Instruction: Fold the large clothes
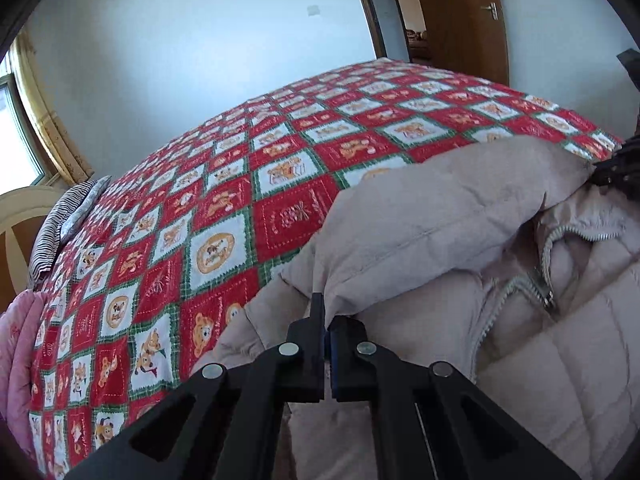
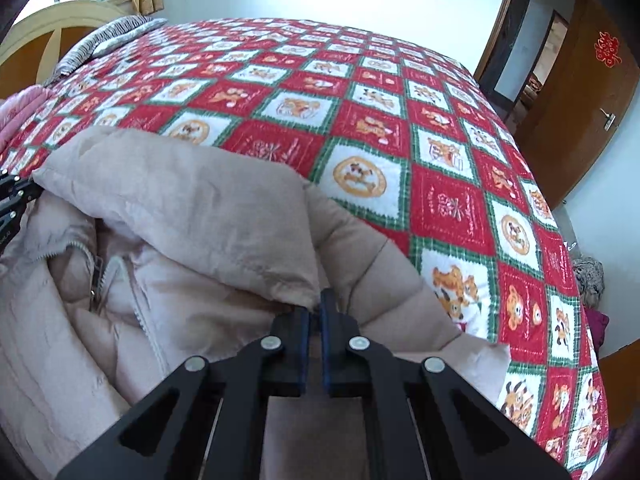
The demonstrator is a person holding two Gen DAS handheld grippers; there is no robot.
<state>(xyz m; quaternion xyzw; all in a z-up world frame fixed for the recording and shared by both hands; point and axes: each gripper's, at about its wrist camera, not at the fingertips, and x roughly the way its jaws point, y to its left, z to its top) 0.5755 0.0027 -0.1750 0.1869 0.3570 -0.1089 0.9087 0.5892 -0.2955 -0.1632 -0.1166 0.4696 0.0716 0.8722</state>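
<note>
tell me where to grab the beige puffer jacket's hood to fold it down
Grip the hood at its two lower corners, from the near side, as the left gripper and right gripper do: both are shut there. The corners give thin edges; the padded middle looks too bulky.

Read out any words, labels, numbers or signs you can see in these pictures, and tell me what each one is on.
None can be quoted with certainty.
Red paper decoration on the brown wooden door: a Chinese character ornament, too blurred to read.
Red squares of the red, white and green checked quilt: script-like stitching, illegible.
Black left gripper at the picture's edge: small white lettering, too small to read.
Beige padded jacket: no visible label.
</note>
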